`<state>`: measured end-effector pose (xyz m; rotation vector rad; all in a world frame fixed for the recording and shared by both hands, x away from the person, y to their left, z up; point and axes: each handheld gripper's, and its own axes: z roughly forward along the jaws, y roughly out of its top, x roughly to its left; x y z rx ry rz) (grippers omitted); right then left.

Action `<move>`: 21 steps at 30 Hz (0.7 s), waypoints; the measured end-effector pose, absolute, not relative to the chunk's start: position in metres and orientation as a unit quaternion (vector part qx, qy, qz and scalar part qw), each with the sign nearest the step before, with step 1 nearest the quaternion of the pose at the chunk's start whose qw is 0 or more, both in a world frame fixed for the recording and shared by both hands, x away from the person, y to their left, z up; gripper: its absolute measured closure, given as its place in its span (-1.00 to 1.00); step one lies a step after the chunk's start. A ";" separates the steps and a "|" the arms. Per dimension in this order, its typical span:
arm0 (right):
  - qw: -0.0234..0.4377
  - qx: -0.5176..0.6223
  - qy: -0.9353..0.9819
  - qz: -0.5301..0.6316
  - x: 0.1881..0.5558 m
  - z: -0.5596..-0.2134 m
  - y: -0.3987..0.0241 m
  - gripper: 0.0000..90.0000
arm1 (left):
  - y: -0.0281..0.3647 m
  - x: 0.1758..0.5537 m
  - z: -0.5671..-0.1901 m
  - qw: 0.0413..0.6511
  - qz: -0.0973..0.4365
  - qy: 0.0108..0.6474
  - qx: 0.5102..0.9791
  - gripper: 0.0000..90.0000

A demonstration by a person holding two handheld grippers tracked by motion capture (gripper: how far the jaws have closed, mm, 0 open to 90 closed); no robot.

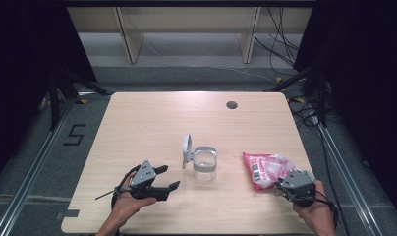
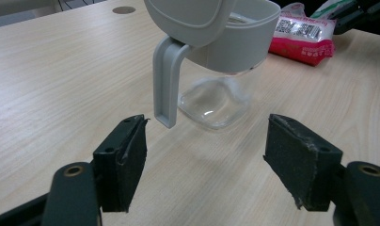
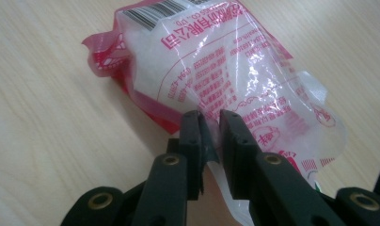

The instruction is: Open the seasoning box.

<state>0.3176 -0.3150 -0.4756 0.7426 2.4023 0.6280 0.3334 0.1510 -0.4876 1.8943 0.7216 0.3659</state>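
My right gripper (image 3: 209, 117) is pinching the near edge of the bag (image 3: 216, 61), jaws almost together on the film, but there's a thin gap showing between the pads so I don't trust that hold. The bag lies flat on the table (image 1: 152, 123) to the right of the jar (image 1: 205, 164), well apart from it. My left gripper (image 2: 204, 136) sits wide open with nothing in it, aimed at the jar, whose lid (image 2: 193, 14) is flipped up on its hinge. My worry is that slick plastic slides out once I lift, or the contents shift and spill short of the jar. Bumping that light jar with the left could tip it too
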 end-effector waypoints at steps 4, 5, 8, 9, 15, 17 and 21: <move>0.287 0.273 0.891 0.222 0.320 -0.476 -0.315 0.78 | 0.151 0.333 -0.487 0.515 0.153 0.300 0.788 -0.35; 0.287 0.276 0.891 0.220 0.321 -0.476 -0.316 0.78 | 0.151 0.333 -0.488 0.517 0.152 0.300 0.787 -0.35; 0.293 0.273 0.890 0.218 0.325 -0.477 -0.318 0.78 | 0.150 0.333 -0.488 0.516 0.152 0.300 0.788 -0.35; 0.287 0.282 0.889 0.217 0.325 -0.477 -0.317 0.78 | 0.150 0.333 -0.488 0.516 0.152 0.301 0.788 -0.35; 0.303 0.281 0.886 0.210 0.332 -0.478 -0.319 0.72 | 0.150 0.333 -0.488 0.516 0.150 0.302 0.787 -0.35; 0.307 0.284 0.884 0.208 0.335 -0.478 -0.321 0.71 | 0.150 0.334 -0.487 0.515 0.153 0.298 0.789 -0.35; 0.312 0.290 0.882 0.202 0.338 -0.478 -0.322 0.71 | 0.150 0.333 -0.487 0.514 0.154 0.302 0.788 -0.35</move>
